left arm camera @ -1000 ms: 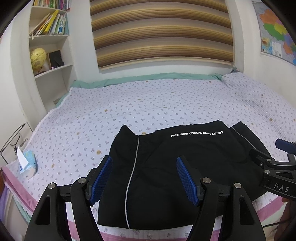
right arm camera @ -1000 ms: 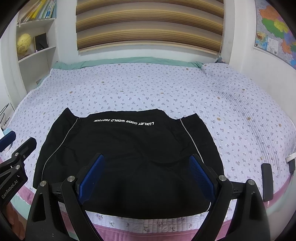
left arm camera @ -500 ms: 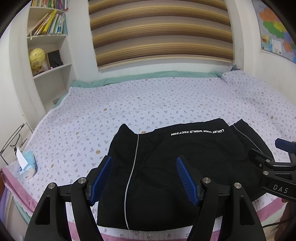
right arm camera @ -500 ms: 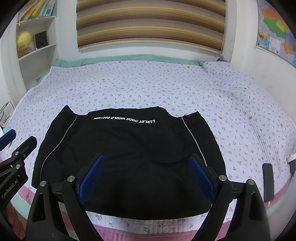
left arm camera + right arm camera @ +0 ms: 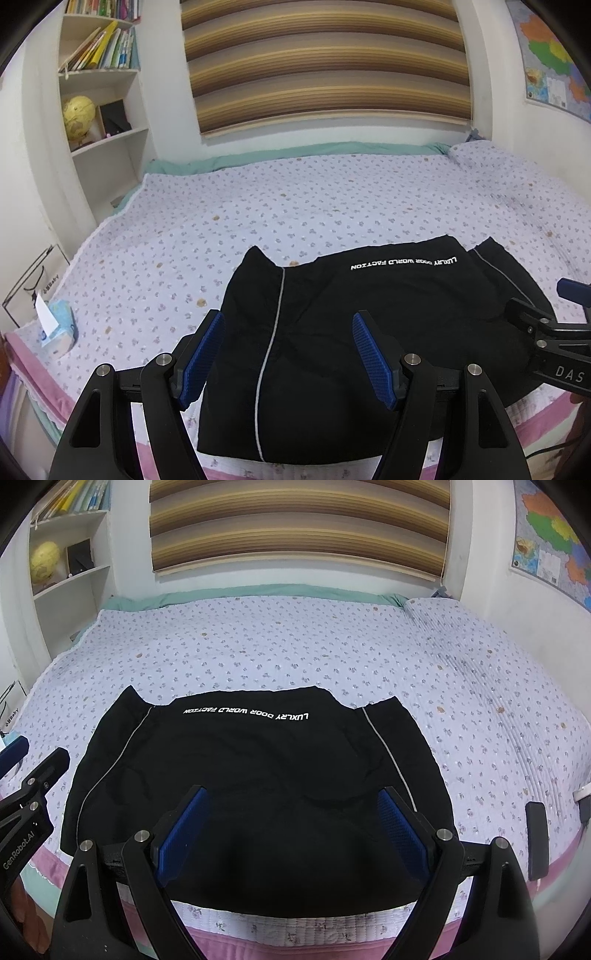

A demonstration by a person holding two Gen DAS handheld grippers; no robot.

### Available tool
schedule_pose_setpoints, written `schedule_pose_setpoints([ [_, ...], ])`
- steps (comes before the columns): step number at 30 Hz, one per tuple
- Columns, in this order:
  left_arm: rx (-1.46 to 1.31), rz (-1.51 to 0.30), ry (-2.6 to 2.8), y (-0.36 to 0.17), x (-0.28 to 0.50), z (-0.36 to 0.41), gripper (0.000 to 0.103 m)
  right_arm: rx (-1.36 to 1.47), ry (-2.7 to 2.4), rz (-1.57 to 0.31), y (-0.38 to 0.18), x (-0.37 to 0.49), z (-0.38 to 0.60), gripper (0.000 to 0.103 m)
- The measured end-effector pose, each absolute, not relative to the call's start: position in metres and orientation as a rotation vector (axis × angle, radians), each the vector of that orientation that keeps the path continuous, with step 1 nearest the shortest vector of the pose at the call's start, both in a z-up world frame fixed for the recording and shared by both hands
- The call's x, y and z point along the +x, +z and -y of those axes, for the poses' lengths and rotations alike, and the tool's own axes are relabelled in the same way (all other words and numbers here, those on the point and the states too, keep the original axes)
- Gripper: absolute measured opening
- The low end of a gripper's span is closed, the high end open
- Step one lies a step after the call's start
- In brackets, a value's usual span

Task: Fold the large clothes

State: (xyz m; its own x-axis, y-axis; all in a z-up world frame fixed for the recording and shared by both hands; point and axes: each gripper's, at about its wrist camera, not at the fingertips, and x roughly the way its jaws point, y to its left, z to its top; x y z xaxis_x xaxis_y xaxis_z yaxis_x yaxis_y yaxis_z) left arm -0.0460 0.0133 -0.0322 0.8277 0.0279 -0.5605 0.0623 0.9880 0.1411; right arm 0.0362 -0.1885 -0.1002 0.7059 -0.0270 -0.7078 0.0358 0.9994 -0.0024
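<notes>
Status check. I see the black garment lying flat on the floral bedspread, close to the bed's near edge, at 6 o'clock in both wrist views. It already forms a compact rectangle: white lettering runs along its far edge at 12 o'clock, and grey piping lines run down the panels at 9 and 3 o'clock. I judge that the side panels have been turned in and at least one fold is complete; whether a further fold is needed I cannot tell for certain, but the bundle is broad enough to take one more.

Tool state: the left gripper has its jaws set wide apart and holds nothing; it hovers above the garment's left portion. The right gripper is likewise spread, unloaded, above the garment's near centre. Neither set of pads touches the cloth, as far as I can see.

Remaining work, in my judgement: take the near hem at both corners and carry it toward 12 o'clock, then smooth.

Nearby items: a tissue pack at 9 o'clock in the left view; a dark handset at 4 o'clock in the right view.
</notes>
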Motion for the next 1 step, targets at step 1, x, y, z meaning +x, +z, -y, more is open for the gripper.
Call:
schedule_pose_setpoints([
  [1,0.149,-0.61,-0.026,-0.0329,-0.0449,-0.0139,0.073,0.012,-0.034,-0.787,-0.1005,0.0364,0.1891,0.094],
])
